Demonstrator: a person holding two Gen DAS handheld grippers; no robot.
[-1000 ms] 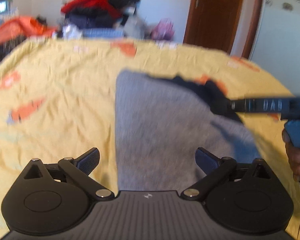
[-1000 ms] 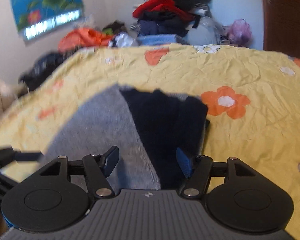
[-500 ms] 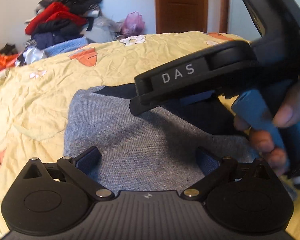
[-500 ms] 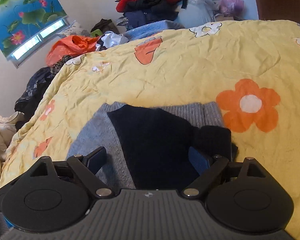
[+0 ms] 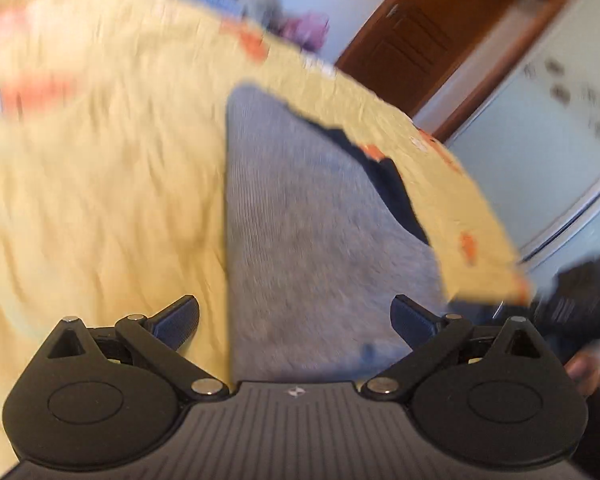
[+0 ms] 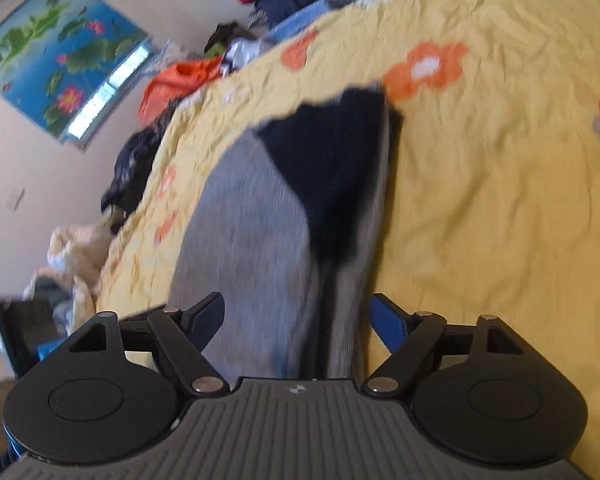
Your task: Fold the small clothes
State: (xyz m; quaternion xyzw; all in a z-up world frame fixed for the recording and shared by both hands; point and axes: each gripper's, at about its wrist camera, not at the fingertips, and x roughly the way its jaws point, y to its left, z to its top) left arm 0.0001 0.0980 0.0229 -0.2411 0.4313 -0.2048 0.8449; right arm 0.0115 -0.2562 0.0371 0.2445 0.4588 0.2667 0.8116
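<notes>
The grey top (image 6: 256, 216) lies on the bed (image 6: 480, 184), dark sleeve (image 6: 332, 160) already folded across it at frame centre. Both tools, left (image 5: 296, 316) and right (image 6: 298, 314), gape apart, holding nothing; further folds look due.

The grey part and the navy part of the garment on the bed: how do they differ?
The grey part is larger and reaches toward the right gripper; the navy part is smaller, darker and farther away. Both lie on the yellow flowered bedsheet.
</notes>
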